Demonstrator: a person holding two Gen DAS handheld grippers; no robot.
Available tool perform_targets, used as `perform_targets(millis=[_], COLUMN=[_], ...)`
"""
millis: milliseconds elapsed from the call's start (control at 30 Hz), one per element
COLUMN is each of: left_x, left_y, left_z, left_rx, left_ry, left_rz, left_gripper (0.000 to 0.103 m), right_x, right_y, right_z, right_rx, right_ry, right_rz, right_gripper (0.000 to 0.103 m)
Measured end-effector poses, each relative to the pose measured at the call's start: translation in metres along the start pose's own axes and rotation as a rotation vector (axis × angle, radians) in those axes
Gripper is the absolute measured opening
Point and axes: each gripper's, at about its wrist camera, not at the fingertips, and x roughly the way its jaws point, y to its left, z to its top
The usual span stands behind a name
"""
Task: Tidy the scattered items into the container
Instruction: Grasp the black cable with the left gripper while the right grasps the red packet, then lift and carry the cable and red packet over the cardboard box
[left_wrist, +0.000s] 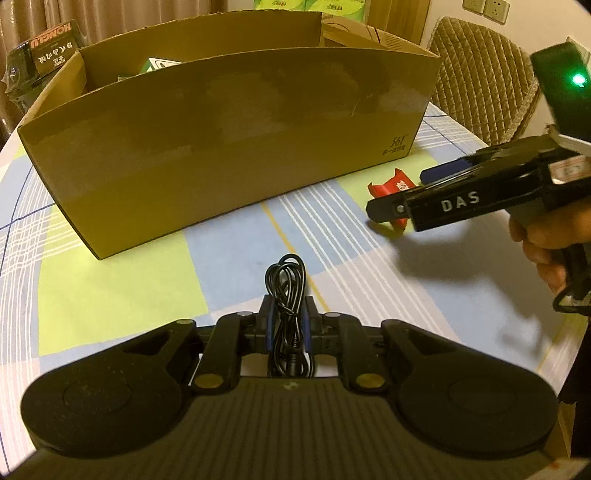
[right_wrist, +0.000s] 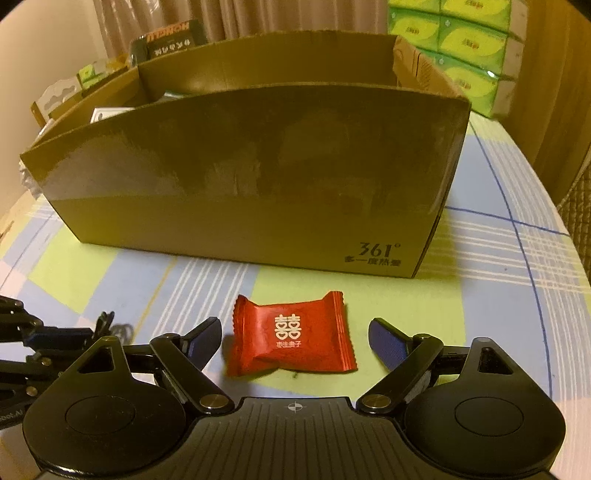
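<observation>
A bundled black cable (left_wrist: 287, 295) lies on the checked tablecloth, and my left gripper (left_wrist: 287, 314) is shut on it, blue pads pressing both sides of the coil. Behind it stands the open cardboard box (left_wrist: 229, 140). In the right wrist view a red candy packet (right_wrist: 291, 334) with white characters lies flat on the cloth in front of the cardboard box (right_wrist: 258, 177). My right gripper (right_wrist: 293, 341) is open, its blue pads (right_wrist: 388, 341) standing apart on either side of the packet without touching it. From the left wrist view the right gripper (left_wrist: 399, 206) hovers over the red candy packet (left_wrist: 388, 186).
Several small packs lie inside the box at its left end (right_wrist: 107, 112). A dark boxed item (left_wrist: 51, 48) stands behind the box. Green tissue packs (right_wrist: 469, 48) are stacked at the back right. A padded chair (left_wrist: 480, 81) stands past the table's round edge. A hand (left_wrist: 546, 243) grips the right tool.
</observation>
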Motion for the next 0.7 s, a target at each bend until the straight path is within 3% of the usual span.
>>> perform_targets(millis=[67, 133, 233, 700], left_x=[0.000, 0.001, 0.002, -0.017], left_y=[-0.001, -0.001, -0.002, -0.007], left_z=[0.000, 0.000, 0.000, 0.002], left_rx=[-0.002, -0.007, -0.005, 0.000], left_ry=[-0.001, -0.003, -0.005, -0.035], left_rz=[0.000, -0.002, -0.003, 0.009], left_gripper=[0.011, 0.011, 0.011, 0.011], right_x=[0.000, -0.002, -0.004, -0.050], right_y=[0.002, 0.002, 0.002, 0.021], right_z=[-0.001, -0.001, -0.001, -0.013], right_rx=[-0.036, -0.056, -0.055, -0.027], right_ry=[-0.005, -0.013, -0.008, -0.056], right_rz=[-0.020, -0.032, -0.038, -0.013], right_gripper=[0.072, 0.051, 0.044, 0.042])
